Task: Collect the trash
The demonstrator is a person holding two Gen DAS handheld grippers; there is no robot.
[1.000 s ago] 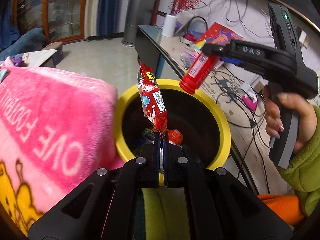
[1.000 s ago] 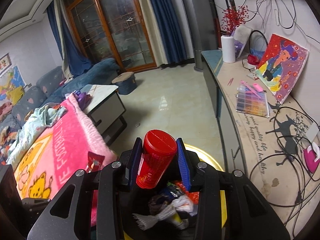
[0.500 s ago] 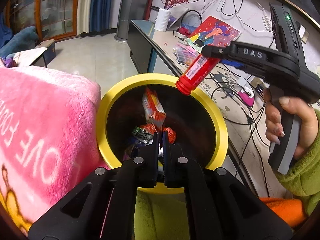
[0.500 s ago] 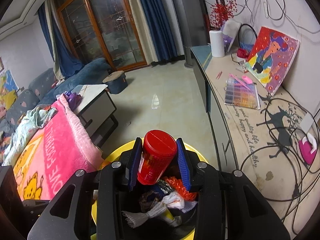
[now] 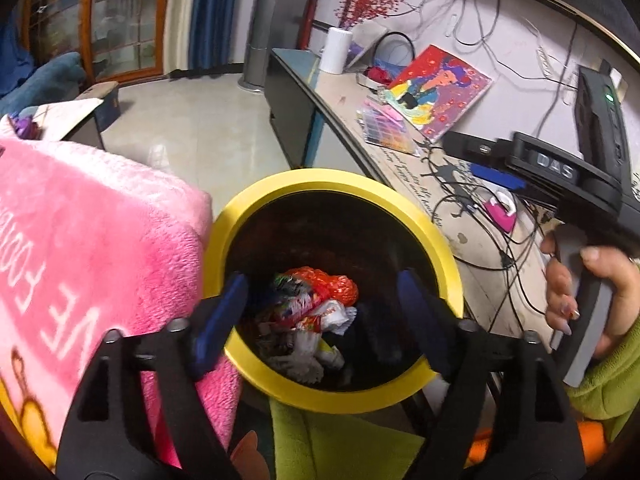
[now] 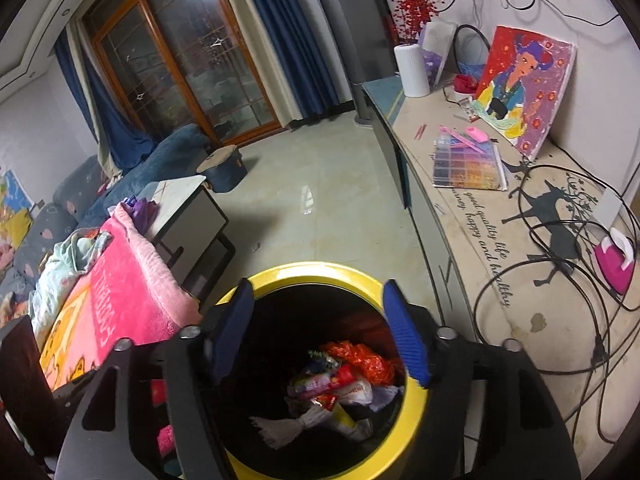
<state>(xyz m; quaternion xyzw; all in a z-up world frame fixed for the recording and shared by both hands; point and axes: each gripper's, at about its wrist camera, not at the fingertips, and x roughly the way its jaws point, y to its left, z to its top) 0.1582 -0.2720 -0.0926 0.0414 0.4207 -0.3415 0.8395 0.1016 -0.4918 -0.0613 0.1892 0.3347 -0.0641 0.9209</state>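
Observation:
A black bin with a yellow rim point(image 5: 332, 180) point(image 6: 316, 270) stands right below both grippers. A pile of wrappers and crumpled paper point(image 5: 312, 308) point(image 6: 340, 380) lies at its bottom. My left gripper point(image 5: 320, 312) hangs over the bin mouth, its jaws opening, with nothing between the blue pads point(image 5: 224, 312). My right gripper point(image 6: 320, 332) is also over the bin with its jaws opening and nothing between them. In the left wrist view the right gripper point(image 5: 472, 156) reaches in from the right, above the rim. The red tube cannot be told apart in the pile.
A pink plush blanket point(image 5: 80, 240) presses against the bin's left side. To the right runs a long sideboard point(image 6: 500, 280) with cables, a bead box point(image 6: 468, 168), a painting point(image 6: 524, 84) and a pink device point(image 6: 614, 260). A hand in a green sleeve point(image 5: 592, 292) holds the right gripper.
The left gripper let go of the red snack wrapper, which dropped into the bin. The right gripper released the red tube. Both sets of jaws went from shut to wide apart.

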